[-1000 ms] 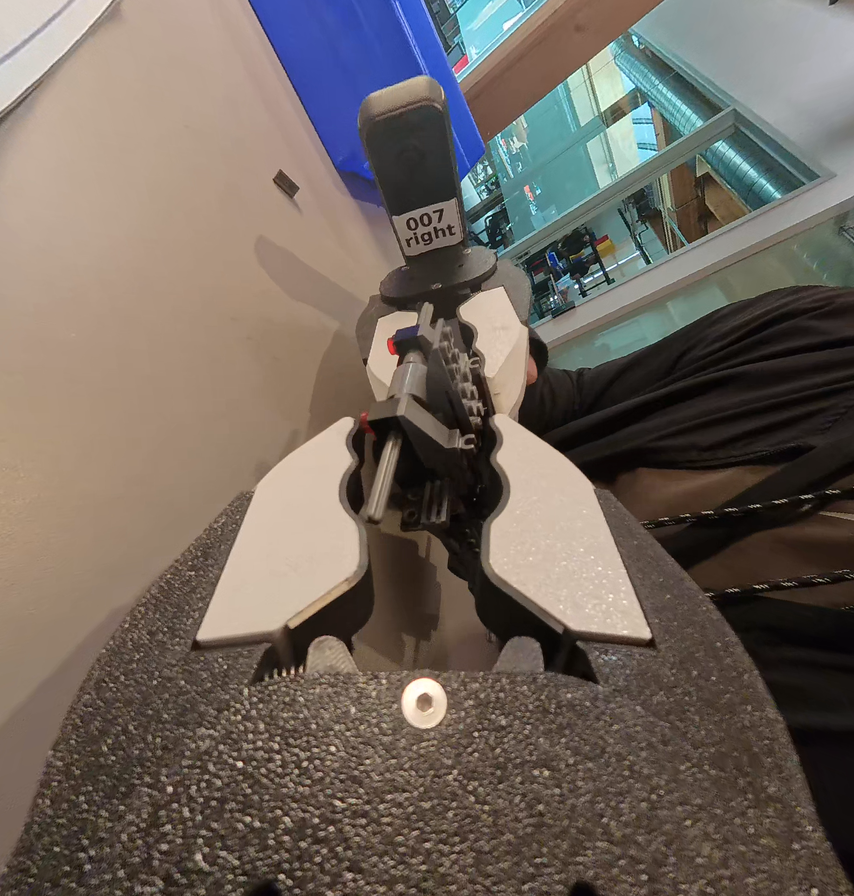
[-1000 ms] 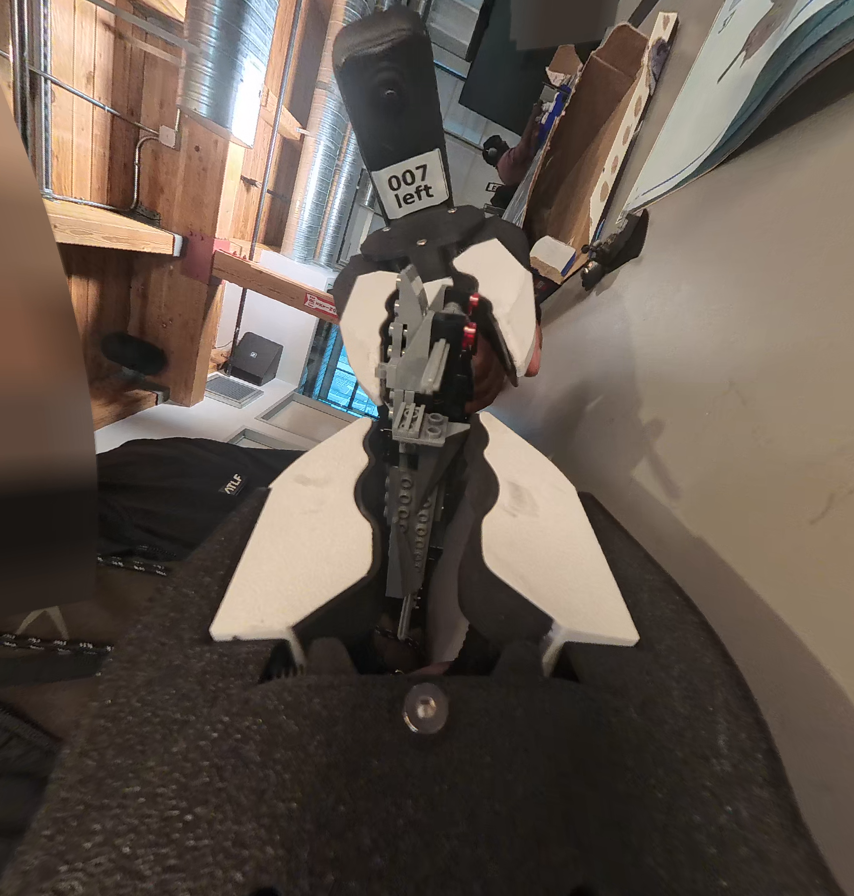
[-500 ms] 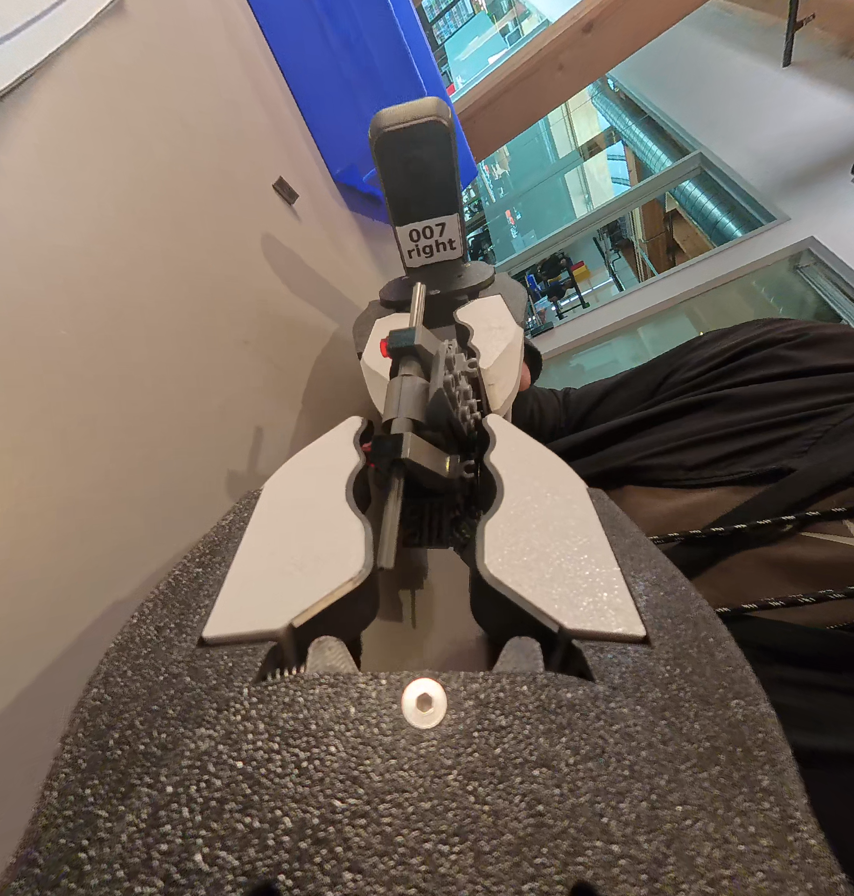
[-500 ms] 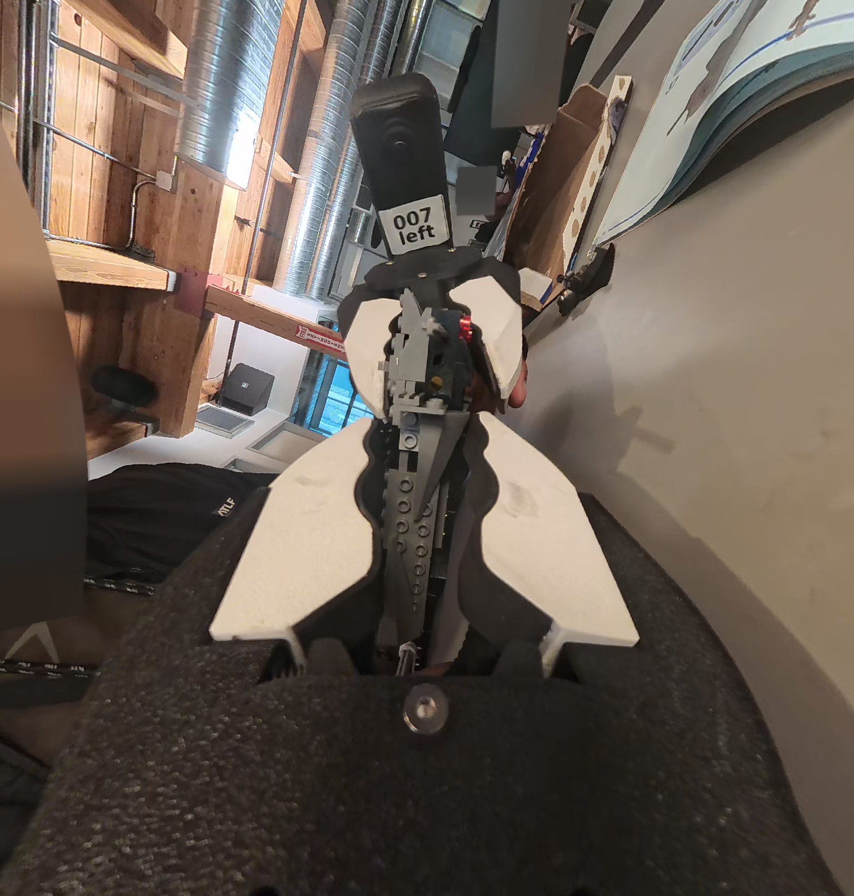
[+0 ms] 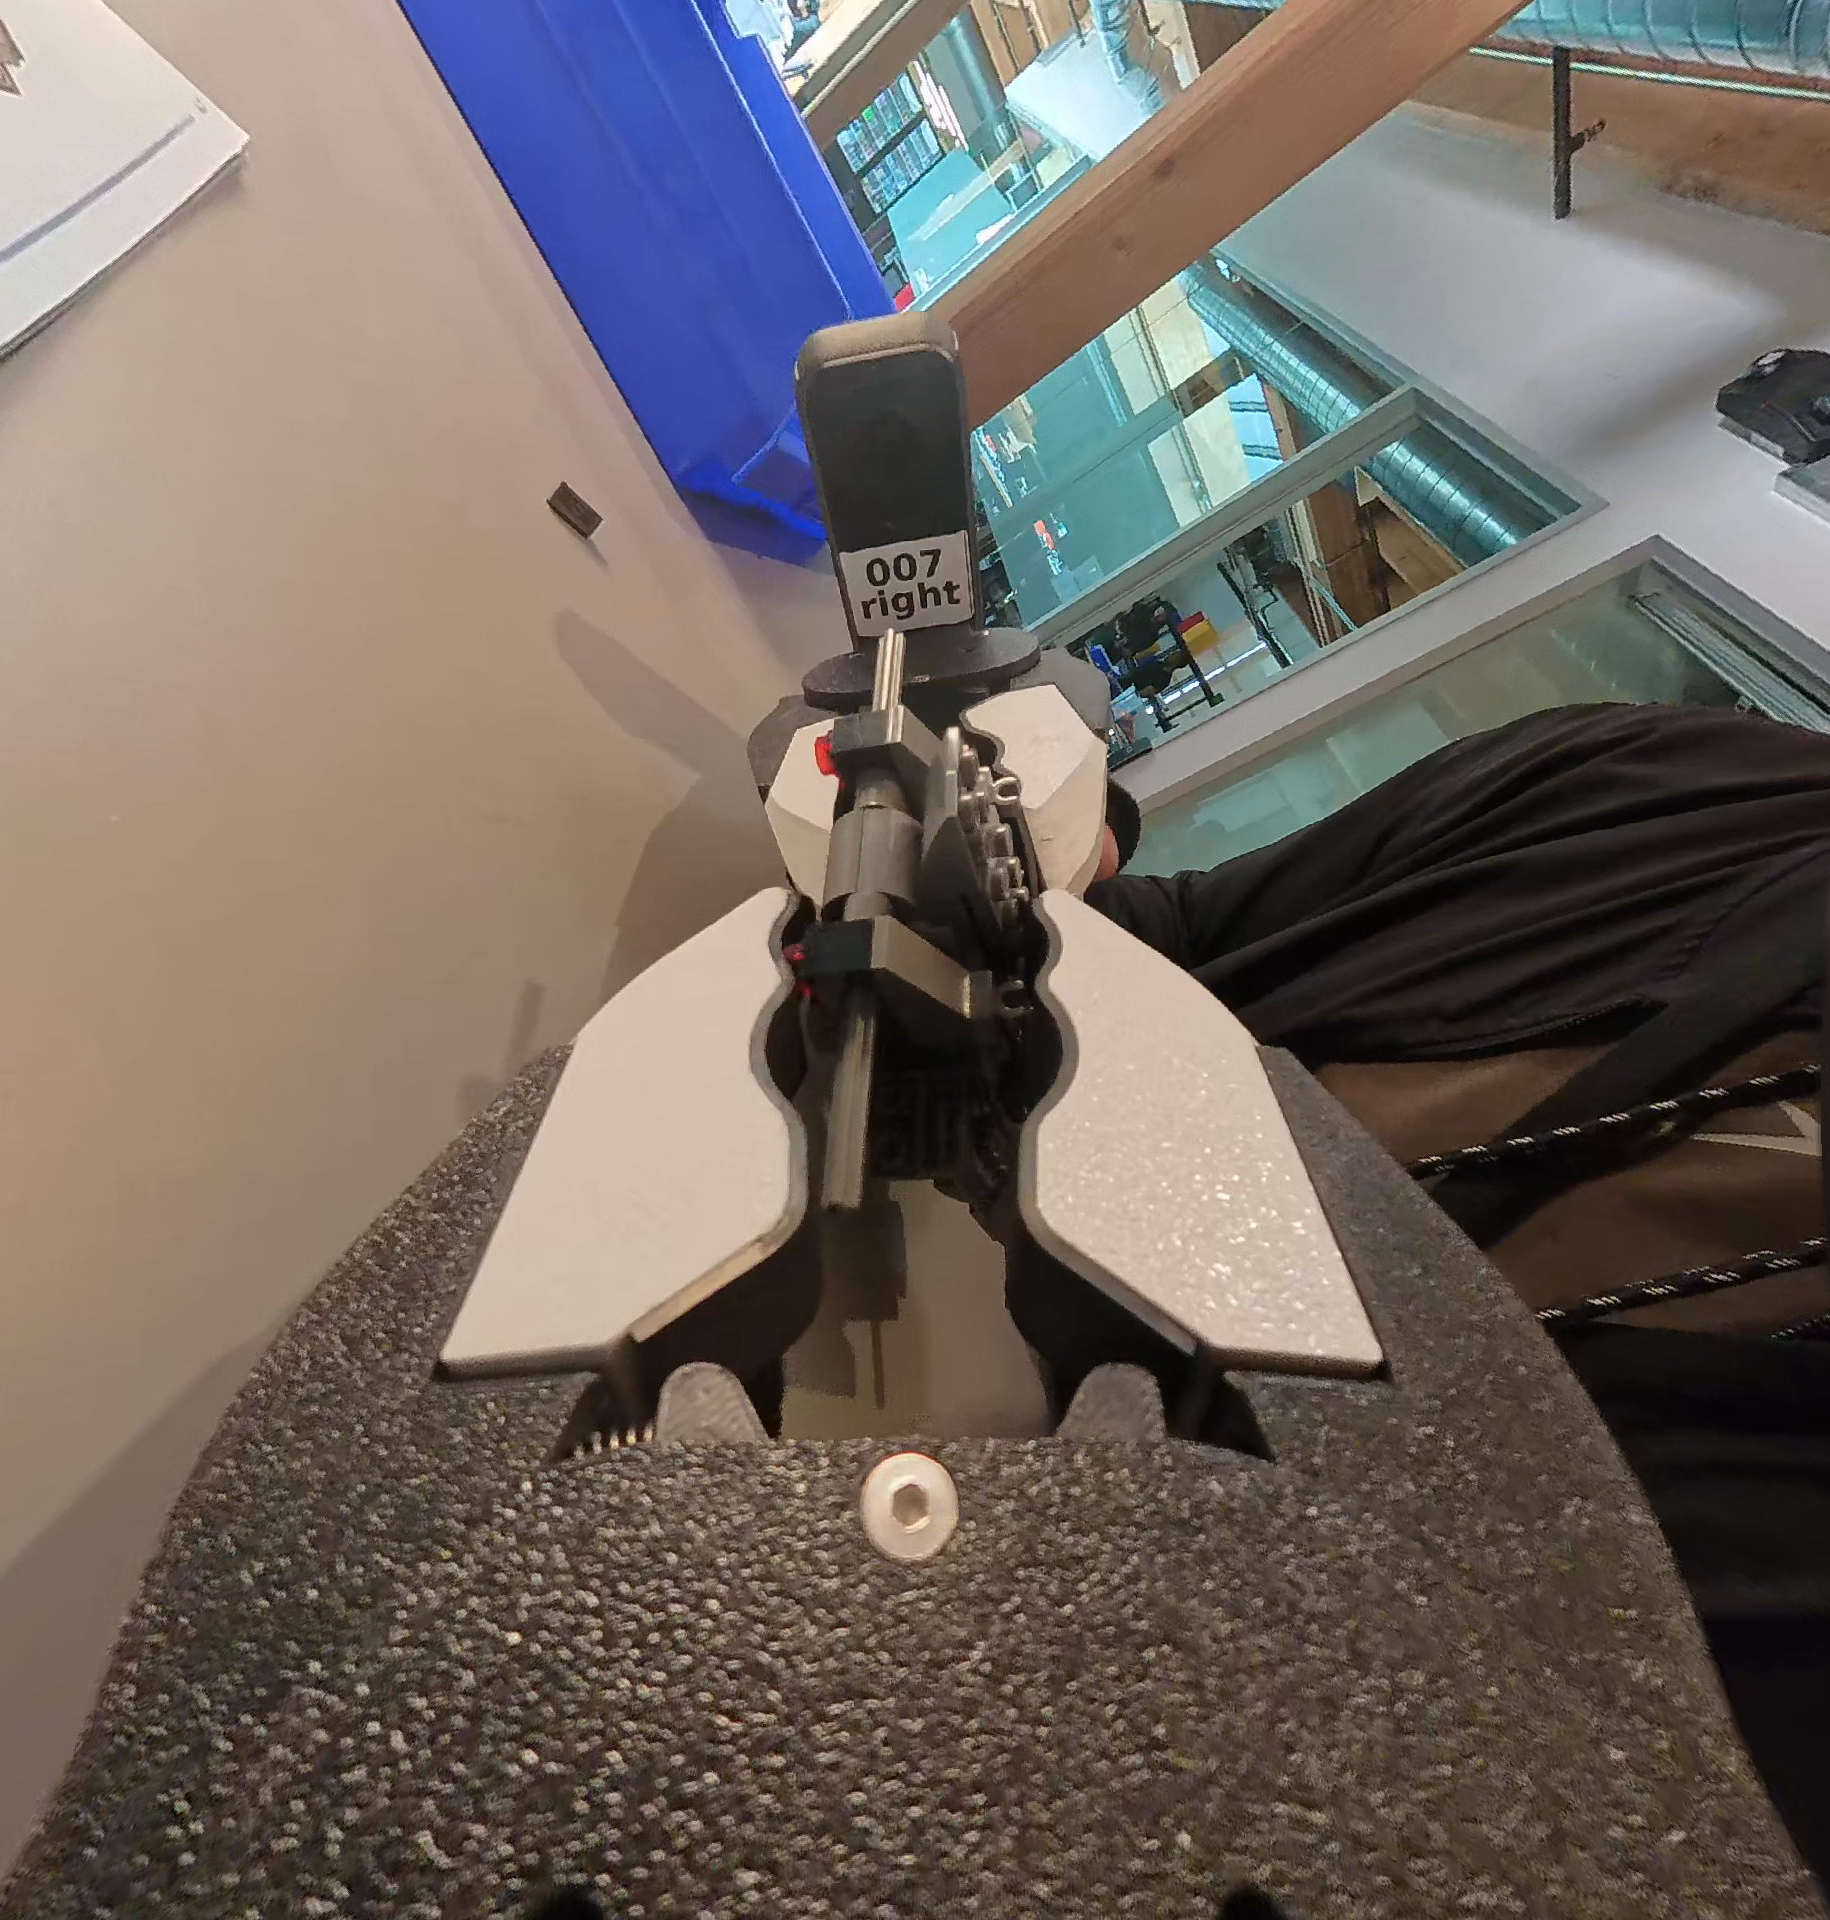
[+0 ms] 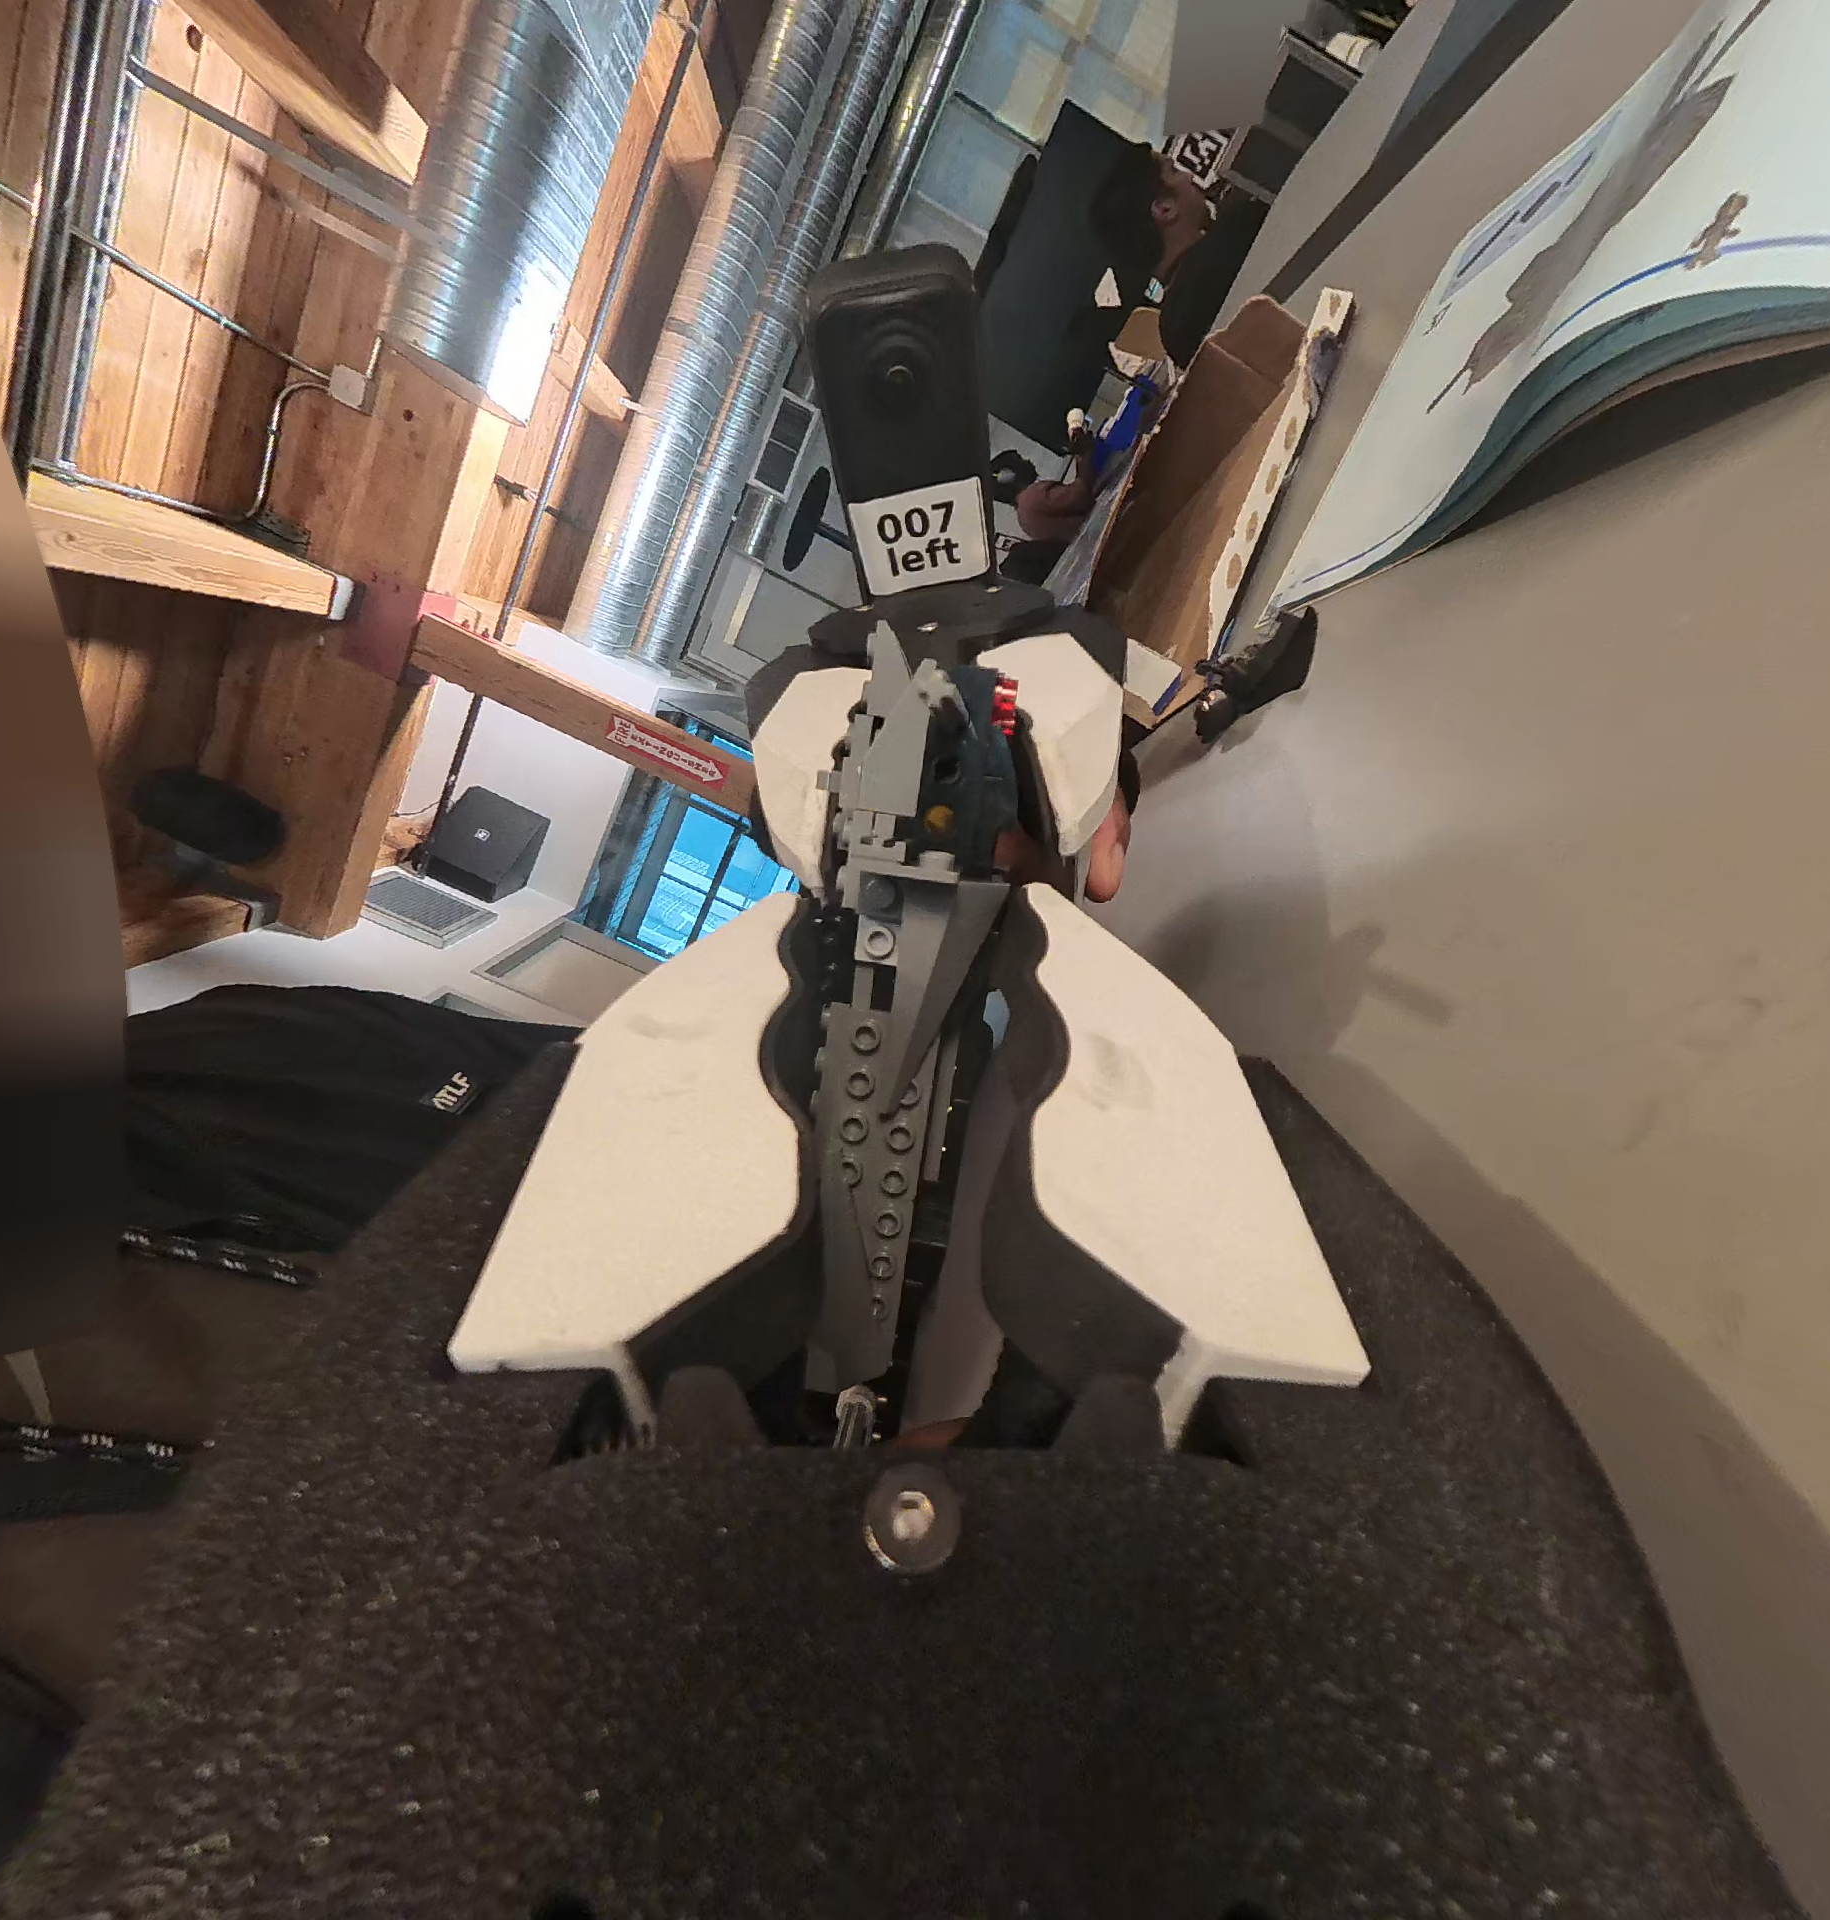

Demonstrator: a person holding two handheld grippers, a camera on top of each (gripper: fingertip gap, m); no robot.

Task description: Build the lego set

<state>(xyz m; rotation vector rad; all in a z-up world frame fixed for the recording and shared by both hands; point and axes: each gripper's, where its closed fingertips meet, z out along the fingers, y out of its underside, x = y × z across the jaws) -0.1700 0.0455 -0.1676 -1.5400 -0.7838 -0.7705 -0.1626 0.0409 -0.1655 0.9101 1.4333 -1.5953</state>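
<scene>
- My left hand-held gripper (image 5: 916,935) and right hand-held gripper (image 6: 911,914) face each other tip to tip, lifted off the grey bench (image 5: 267,831), with one grey and black brick model (image 6: 890,1039) spanning both.
- Right side: both white fingers (image 6: 682,1122) are clamped on the model's long studded wedge plate; its tail runs back almost to the gripper body.
- Left side: fingers (image 5: 672,1122) closed around the other end, where a metal-look axle (image 5: 854,1101) with grey sleeves and small red bits sits. Pads look pressed on, but contact on the far side is partly hidden.
- I judge this a two-ended hold: I'd keep both grips square and coaxial, no twist, since the brick joints may pop under shear.
- I'd ease pressure on one side only while the other stays firm.
- An open instruction booklet (image 6: 1617,260) lies on the bench; a blue bin (image 5: 630,208) stands beyond.
</scene>
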